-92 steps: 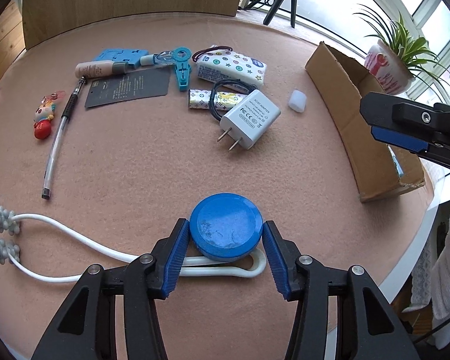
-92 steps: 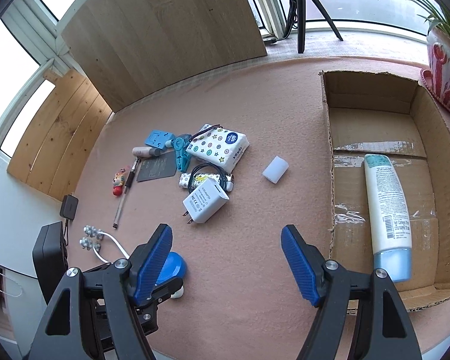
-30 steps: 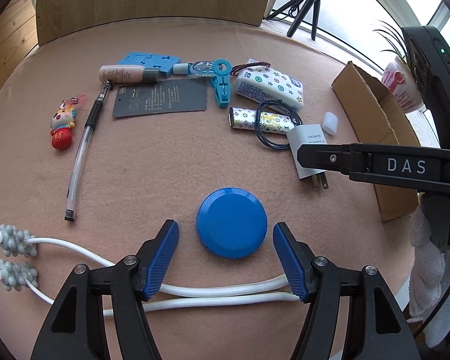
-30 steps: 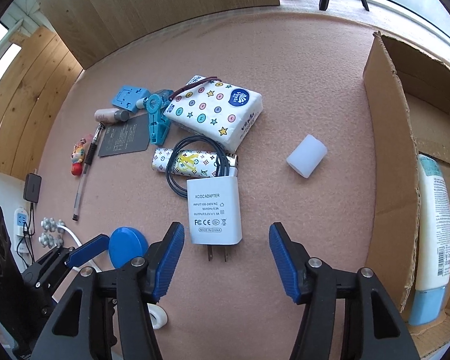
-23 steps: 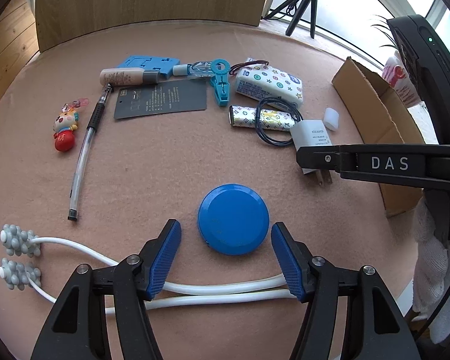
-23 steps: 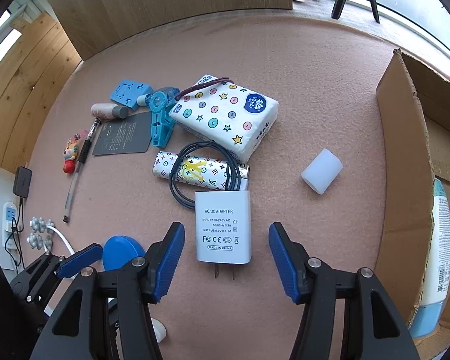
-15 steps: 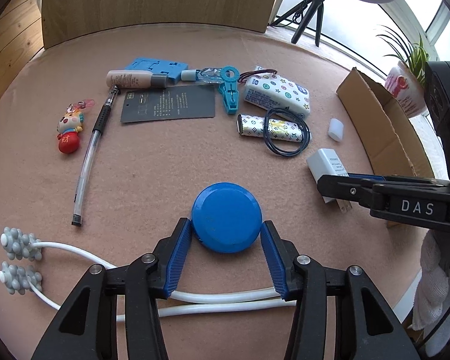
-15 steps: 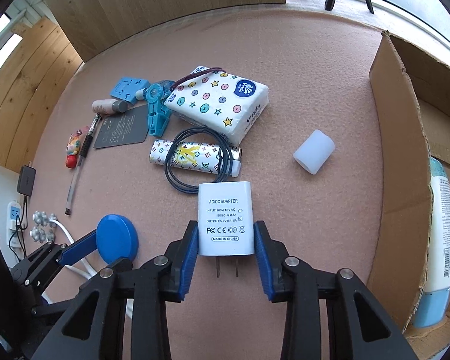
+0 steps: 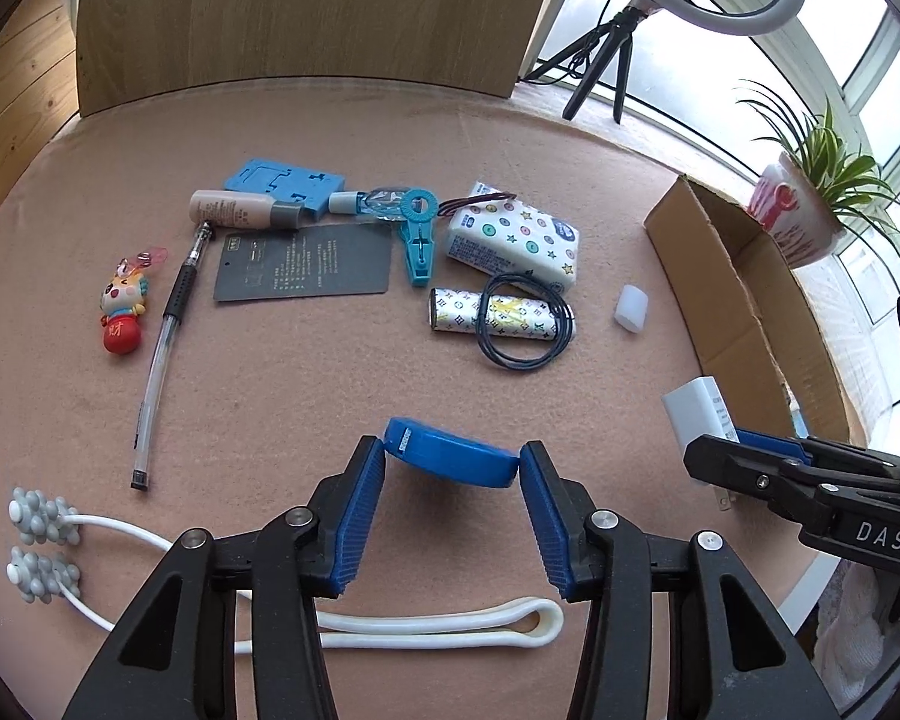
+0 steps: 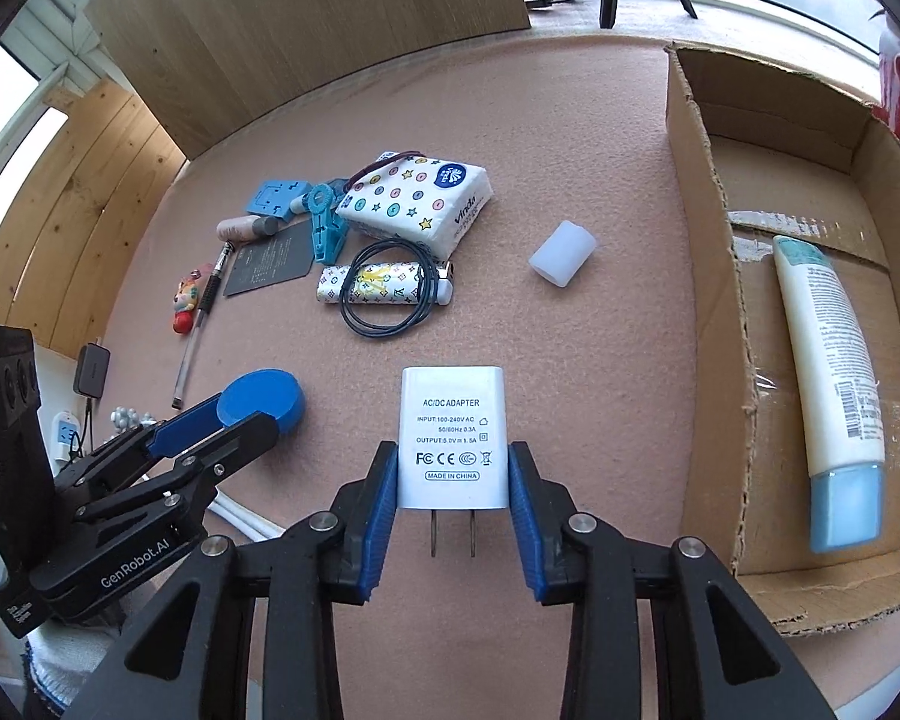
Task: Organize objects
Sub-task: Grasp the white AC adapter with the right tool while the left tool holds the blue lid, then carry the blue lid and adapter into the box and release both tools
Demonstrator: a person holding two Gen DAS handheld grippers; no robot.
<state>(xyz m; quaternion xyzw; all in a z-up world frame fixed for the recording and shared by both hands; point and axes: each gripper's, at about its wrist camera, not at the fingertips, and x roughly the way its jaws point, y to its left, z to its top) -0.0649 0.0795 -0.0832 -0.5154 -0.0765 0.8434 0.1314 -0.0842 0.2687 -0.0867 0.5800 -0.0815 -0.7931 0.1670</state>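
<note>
1. The AC/DC adapter (image 10: 452,432), a white rectangular block, sat clamped between the ribbed blue pads of the right gripper (image 10: 452,474), its two prongs pointing back toward the camera.
2. The left gripper (image 9: 452,468) held a smooth blue round tin (image 9: 450,459) tilted, clear of the pink felt table (image 9: 270,390).
3. The open cardboard box (image 10: 708,312) was cut off at the frame edge; a white lotion tube (image 10: 828,378) with a blue cap lay flat inside it.
</note>
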